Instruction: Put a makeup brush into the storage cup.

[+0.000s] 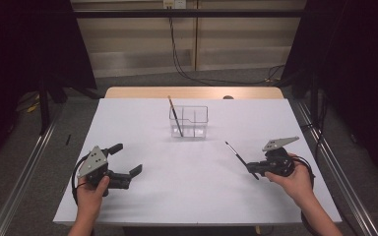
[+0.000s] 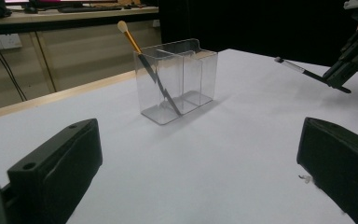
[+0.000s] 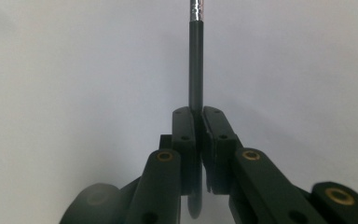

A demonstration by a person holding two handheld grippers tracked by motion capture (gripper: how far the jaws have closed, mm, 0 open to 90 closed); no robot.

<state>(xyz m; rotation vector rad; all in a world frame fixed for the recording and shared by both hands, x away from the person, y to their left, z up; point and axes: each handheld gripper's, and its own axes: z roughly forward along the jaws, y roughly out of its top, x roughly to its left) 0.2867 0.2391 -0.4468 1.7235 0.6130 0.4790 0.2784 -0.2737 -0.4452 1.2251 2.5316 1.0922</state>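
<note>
The right claw (image 1: 252,169), near the desk's (image 1: 192,196) right edge, is clenched on a thin black brush (image 1: 237,155) pointing toward the clear organizer (image 1: 189,121) by the far edge. The organizer holds an orange-handled brush (image 1: 174,114). The left claw (image 1: 126,160) gapes empty near the left edge.

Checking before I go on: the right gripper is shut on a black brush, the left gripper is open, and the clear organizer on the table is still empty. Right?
Not quite: the clear organizer already holds a gold-handled brush, leaning in its end compartment, as the left gripper view shows. The right gripper is shut on the black brush, and the left gripper is open.
</note>
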